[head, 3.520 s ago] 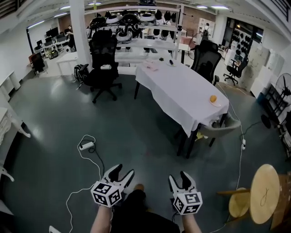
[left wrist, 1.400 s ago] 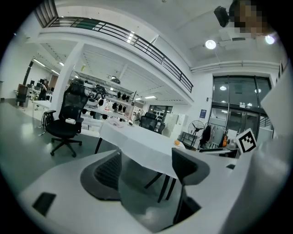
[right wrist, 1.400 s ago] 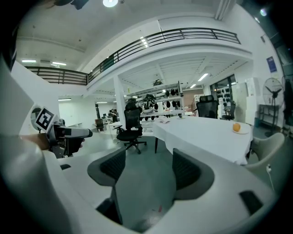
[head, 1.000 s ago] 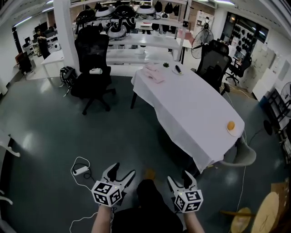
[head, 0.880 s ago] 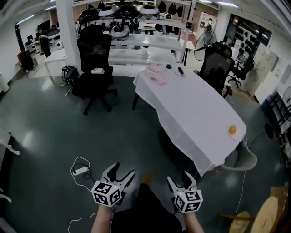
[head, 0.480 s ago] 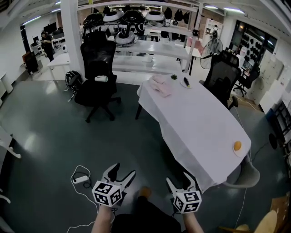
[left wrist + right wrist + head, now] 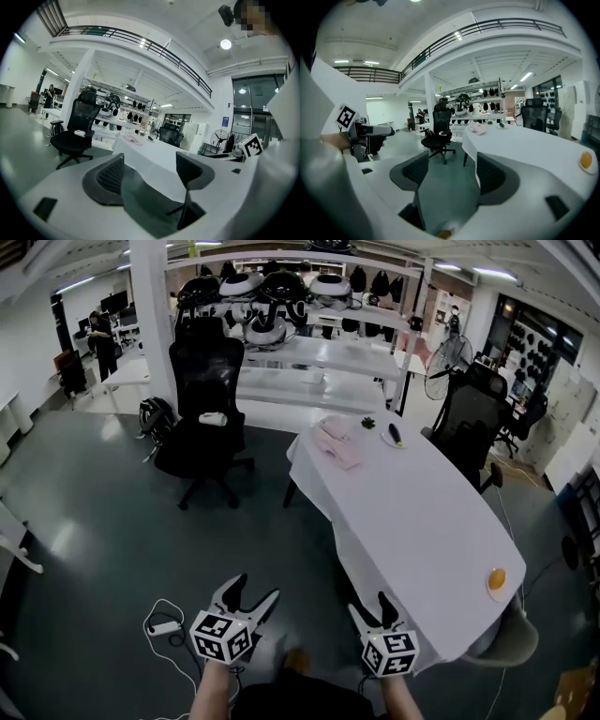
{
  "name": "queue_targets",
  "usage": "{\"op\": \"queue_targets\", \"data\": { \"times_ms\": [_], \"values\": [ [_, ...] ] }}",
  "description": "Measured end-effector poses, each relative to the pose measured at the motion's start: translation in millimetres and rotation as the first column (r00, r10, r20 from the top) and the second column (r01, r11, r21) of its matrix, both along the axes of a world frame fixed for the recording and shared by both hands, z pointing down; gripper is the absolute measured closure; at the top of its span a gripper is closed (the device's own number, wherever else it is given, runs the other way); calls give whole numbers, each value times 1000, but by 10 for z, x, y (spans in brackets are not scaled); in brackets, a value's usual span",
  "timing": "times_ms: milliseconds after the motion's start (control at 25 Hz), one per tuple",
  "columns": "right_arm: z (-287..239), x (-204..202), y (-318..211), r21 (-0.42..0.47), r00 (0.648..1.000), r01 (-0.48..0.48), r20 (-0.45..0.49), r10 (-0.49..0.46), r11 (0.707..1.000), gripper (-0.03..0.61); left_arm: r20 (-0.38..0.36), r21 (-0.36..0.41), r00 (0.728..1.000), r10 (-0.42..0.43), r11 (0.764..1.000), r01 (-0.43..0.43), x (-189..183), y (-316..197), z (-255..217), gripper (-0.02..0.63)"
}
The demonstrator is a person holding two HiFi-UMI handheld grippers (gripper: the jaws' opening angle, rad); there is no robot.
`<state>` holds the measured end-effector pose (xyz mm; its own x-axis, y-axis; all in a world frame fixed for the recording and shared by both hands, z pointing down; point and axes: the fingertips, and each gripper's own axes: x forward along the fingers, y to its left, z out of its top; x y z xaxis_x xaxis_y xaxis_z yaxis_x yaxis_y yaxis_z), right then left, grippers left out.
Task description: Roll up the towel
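Where the towel lay: a pale pink, loosely heaped cloth towel (image 7: 337, 441) sat at the far end of the long table draped in white cloth (image 7: 422, 521), in the upper middle of the head view, near a small white dish holding a dark object (image 7: 395, 435).
Left gripper (image 7: 255, 591): it was low in the frame, bottom left of centre, with its jaws spread and nothing gripped. It was well apart from the towel.
Right gripper (image 7: 370, 607): it was bottom right of centre, with its jaws likewise parted and empty.
Handling (a judgement): the towel looked soft, light and limp. It would sag and bunch rather than slide stiffly, so it likely needed flattening first.
Where to take hold: probably the two corners of one short edge, one per gripper, pinching the hem.
Long axis: it seemed to run from upper left to lower right, roughly along the table's length (too small and rumpled to be sure). Which end was the free edge could not be told.
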<state>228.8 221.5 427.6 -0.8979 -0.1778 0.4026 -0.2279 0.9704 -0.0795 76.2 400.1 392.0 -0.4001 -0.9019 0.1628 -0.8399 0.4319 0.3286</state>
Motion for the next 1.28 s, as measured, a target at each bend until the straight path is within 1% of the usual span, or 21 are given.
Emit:
{"op": "queue_targets", "data": {
  "times_ms": [400, 560, 800, 960, 1160, 1280],
  "values": [
    [29, -473, -445, -11, 1000, -8, 15, 9, 1000, 261, 7, -17, 1000, -17, 1000, 17, -502, -332, 18, 253],
    [68, -590, -577, -11, 999, -25, 22, 25, 1000, 261, 16, -5, 1000, -14, 1000, 14, -655, -471, 33, 253],
    [155, -698, -567, -33, 1000, -25, 8, 25, 999, 261, 3, -6, 1000, -12, 1000, 12, -753, -513, 117, 253],
    [316, -727, -423, -46, 999, 12, -37, -13, 999, 261, -20, -29, 999, -34, 999, 34, -717, -362, 249, 253],
    [422, -779, -337, -64, 998, 35, -54, -39, 997, 261, -48, -53, 996, -70, 996, 67, -750, -216, 401, 253],
    [463, -829, -344, -69, 997, 40, -62, -44, 997, 261, -55, -57, 996, -72, 996, 69, -806, -237, 438, 253]
  ]
}}
